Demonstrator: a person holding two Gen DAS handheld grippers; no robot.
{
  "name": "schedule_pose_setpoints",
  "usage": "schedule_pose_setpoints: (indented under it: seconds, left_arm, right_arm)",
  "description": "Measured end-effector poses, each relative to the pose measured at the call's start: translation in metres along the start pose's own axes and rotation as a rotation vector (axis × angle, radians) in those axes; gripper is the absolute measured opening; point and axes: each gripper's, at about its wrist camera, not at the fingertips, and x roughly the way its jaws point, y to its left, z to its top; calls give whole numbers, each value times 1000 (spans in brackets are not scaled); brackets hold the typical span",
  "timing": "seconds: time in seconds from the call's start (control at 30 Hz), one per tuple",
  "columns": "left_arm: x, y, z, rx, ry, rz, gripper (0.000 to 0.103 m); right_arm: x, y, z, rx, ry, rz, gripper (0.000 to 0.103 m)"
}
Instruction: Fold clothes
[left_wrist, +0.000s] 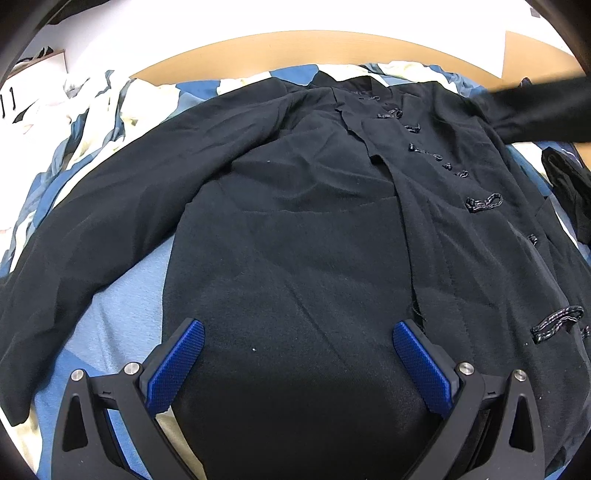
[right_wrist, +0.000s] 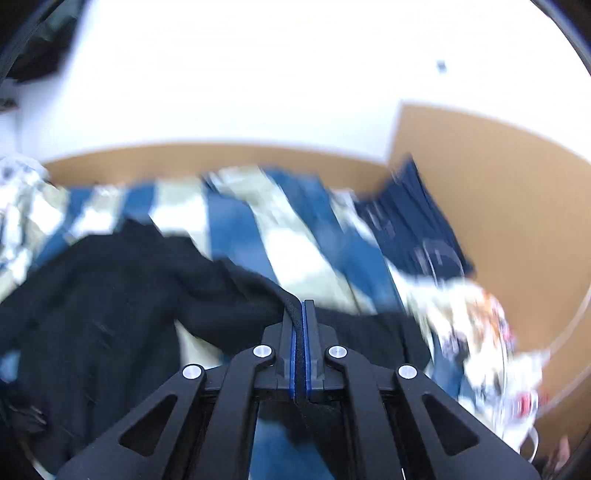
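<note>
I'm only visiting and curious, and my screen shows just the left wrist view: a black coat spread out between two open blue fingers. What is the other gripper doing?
Observer: The right gripper is shut on a fold of the black coat.
Operator: Anything else lying over there?
Observer: A folded dark blue garment rests against the wooden board.
Operator: Is that picture sharp?
Observer: No, the striped bedding is smeared by motion blur.
</note>
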Motion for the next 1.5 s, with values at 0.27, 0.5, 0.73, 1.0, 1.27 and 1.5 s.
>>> schedule_pose_setpoints:
  seconds: [0.27, 0.5, 0.73, 1.0, 1.27, 1.5]
  left_arm:
    - [-3, 5, -4, -28, -9, -20, 103]
    - [-3, 5, -4, -30, -6, -22, 103]
    - [-4, 8, -5, -37, -9, -28, 103]
    - [-3, 9, -5, -40, -8, -30, 103]
    - [-4, 10, -6, -42, -11, -30, 103]
    - [-4, 13, -5, -52, -14, -34, 103]
  right_arm:
    - [-10, 119, -21, -227, -3, 281, 3]
    - [-19, 158, -28, -186, 30, 475, 3]
    - [-18, 201, -38, -202, 62, 654, 27]
    - [-20, 236, -63, -418, -18, 309, 47]
    - [-18, 217, -76, -430, -68, 198, 73]
    - [45, 210, -101, -273, 54, 290, 99]
